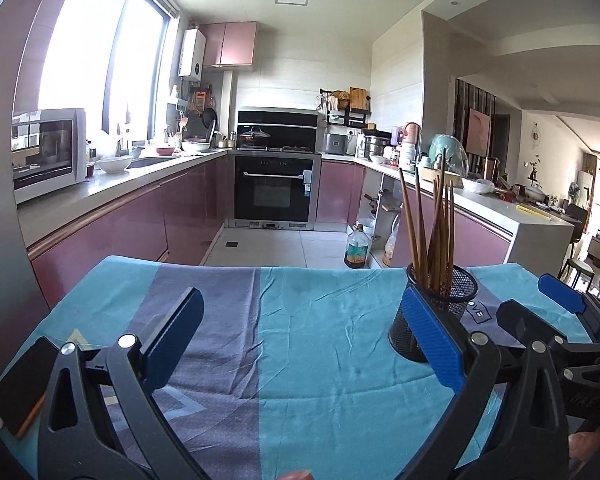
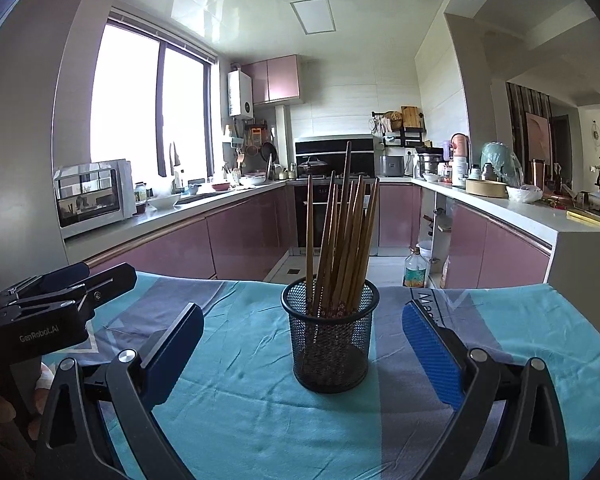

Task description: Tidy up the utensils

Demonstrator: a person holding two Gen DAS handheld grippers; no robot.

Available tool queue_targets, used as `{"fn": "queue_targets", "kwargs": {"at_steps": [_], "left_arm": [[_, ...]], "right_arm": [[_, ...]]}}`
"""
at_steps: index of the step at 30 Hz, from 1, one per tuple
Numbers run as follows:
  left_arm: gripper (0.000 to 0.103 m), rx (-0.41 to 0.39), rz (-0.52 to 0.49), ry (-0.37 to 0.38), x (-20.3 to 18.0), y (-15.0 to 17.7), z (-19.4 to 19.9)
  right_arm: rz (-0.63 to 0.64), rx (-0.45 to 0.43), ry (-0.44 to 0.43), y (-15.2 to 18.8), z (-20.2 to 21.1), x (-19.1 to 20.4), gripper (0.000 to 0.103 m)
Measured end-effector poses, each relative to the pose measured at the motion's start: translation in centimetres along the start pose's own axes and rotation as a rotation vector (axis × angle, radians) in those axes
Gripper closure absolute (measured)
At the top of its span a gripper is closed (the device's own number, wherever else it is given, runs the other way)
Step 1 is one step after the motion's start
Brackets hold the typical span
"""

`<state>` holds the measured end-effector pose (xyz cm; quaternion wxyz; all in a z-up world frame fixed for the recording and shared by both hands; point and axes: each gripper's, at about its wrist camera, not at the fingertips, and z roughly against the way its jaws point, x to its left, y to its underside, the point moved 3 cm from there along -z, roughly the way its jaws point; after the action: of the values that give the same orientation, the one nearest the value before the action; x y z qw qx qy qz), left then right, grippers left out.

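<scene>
A black mesh cup (image 2: 332, 340) stands upright on the blue and grey cloth (image 2: 244, 412), holding several brown chopsticks (image 2: 340, 240). My right gripper (image 2: 302, 324) is open and empty, its blue pads (image 2: 430, 356) either side of the cup, just short of it. My left gripper (image 1: 300, 320) is open and empty over the bare cloth (image 1: 320, 352); the cup (image 1: 436, 312) with the chopsticks (image 1: 432, 232) stands behind its right pad (image 1: 432, 336). The right gripper also shows at the right edge of the left wrist view (image 1: 556, 312); the left gripper shows at the left of the right wrist view (image 2: 60, 292).
The cloth-covered table ends at its far edge (image 1: 260, 268), with kitchen floor beyond. An oil bottle (image 1: 356, 248) stands on the floor. Pink cabinets, an oven (image 1: 274, 188) and a microwave (image 1: 48, 152) line the walls.
</scene>
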<state>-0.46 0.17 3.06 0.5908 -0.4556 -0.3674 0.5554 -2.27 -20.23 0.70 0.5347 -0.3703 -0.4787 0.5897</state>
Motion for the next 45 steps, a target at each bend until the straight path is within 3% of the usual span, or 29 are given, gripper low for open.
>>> {"fn": "queue_targets", "kwargs": {"at_steps": [21, 45], "left_arm": [[0.005, -0.055, 0.005, -0.015, 0.0, 0.4, 1.2], [0.005, -0.056, 0.005, -0.030, -0.3, 1.3, 0.8]], "right_arm": [[0.005, -0.043, 0.016, -0.1, 1.0, 0.2, 0.007], [0.008, -0.057, 0.076, 0.3, 0.7, 0.0, 0.007]]}}
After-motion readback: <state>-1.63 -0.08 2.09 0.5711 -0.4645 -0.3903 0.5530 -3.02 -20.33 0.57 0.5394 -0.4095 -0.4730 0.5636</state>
